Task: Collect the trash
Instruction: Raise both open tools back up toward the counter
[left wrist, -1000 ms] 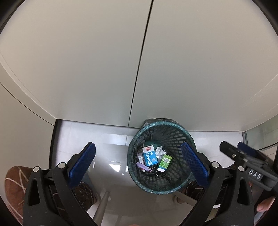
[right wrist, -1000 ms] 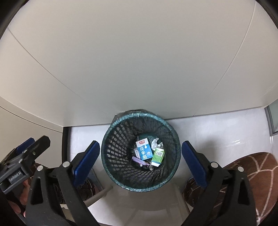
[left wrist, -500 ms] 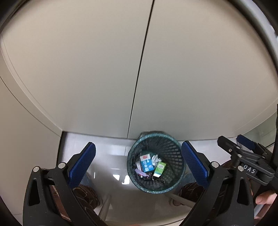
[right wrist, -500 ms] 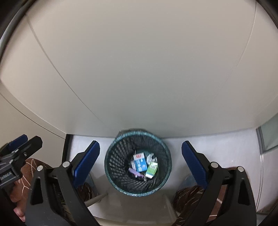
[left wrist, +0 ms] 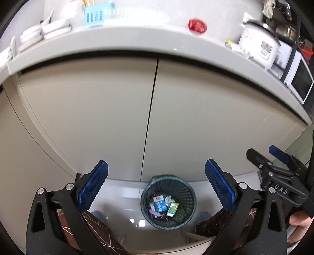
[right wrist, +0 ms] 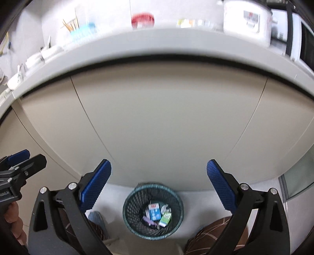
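Observation:
A dark green mesh trash basket (left wrist: 187,189) (right wrist: 133,204) stands on the pale floor in front of beige cabinet doors. Inside lie a blue milk carton (left wrist: 160,204) (right wrist: 154,211), a green carton (left wrist: 172,209) (right wrist: 165,218), crumpled paper and a purple wrapper. My left gripper (left wrist: 156,188) hangs high above the basket, open and empty. My right gripper (right wrist: 159,187) is also high above it, open with nothing between its blue pads. Each gripper shows at the edge of the other's view.
A grey countertop (left wrist: 137,41) (right wrist: 157,43) runs above the cabinet doors (left wrist: 98,117). On it stand a white rice cooker (left wrist: 259,47), a red item (left wrist: 197,24), a blue holder (left wrist: 94,16), white dishes (left wrist: 45,30) and a microwave (left wrist: 298,80). Brown patterned trouser legs (right wrist: 214,231) flank the basket.
Both grippers have risen and tilted up, away from the basket. The basket looks smaller and lower, and the countertop with its appliances has come into view. Both stay open.

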`<state>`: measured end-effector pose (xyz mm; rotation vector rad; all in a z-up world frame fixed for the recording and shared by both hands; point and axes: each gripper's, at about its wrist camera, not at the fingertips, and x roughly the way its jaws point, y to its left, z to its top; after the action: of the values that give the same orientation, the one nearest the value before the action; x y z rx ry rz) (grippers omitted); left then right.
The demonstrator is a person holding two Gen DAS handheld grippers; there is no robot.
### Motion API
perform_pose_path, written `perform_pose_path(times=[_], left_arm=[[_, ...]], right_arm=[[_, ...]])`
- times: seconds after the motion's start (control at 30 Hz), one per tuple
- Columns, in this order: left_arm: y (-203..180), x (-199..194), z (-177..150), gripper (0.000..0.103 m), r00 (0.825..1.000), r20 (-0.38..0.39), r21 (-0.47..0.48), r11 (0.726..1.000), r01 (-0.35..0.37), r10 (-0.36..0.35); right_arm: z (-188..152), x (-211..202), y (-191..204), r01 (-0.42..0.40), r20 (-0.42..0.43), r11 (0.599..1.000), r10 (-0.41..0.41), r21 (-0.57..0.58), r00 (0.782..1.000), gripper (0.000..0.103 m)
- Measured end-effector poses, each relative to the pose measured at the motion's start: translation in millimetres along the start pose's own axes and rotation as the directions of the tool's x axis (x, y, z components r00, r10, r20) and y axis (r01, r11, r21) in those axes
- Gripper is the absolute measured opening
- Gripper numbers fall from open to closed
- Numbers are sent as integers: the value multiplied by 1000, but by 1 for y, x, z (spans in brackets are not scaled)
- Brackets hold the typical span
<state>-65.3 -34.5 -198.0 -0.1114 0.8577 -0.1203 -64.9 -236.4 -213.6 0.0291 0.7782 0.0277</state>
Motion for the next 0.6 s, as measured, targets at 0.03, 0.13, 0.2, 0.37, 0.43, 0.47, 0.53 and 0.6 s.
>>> perform_pose_path(times=[0.03, 0.13, 0.2, 0.37, 0.43, 0.47, 0.53, 0.6], left_arm=[[-1, -8, 3, 97, 1000, 15, 4, 1000, -2, 2], [-8, -29, 17, 97, 998, 65, 15, 1000, 1, -2], [-13, -42, 26, 97, 995, 101, 20, 1000, 3, -5], [-31, -67, 59, 97, 986, 164, 43, 999, 11, -18], [-37, -80, 76, 97, 981, 193, 49, 999, 12, -22], [-40, -83, 84, 97, 979, 201, 47, 999, 16, -25], [-45, -86, 103, 97, 976, 214, 45, 999, 26, -35], [-51, -87, 120, 97, 974, 225, 49, 998, 30, -40]], right_arm=[[5, -7, -1, 0, 17, 1000, 0, 2, 1000, 94], [21, -29, -7, -10, 63, 1000, 9, 9, 998, 94], [31, -40, -9, -7, 95, 1000, 6, 9, 995, 94], [71, -71, -24, -15, 160, 1000, 12, 19, 987, 94], [88, -80, -29, -1, 189, 1000, -3, 23, 982, 94], [96, -85, -32, 8, 207, 1000, -14, 27, 978, 94], [111, -92, -36, 17, 232, 999, -24, 35, 972, 94], [131, -97, -41, 25, 245, 999, -32, 34, 969, 94]])
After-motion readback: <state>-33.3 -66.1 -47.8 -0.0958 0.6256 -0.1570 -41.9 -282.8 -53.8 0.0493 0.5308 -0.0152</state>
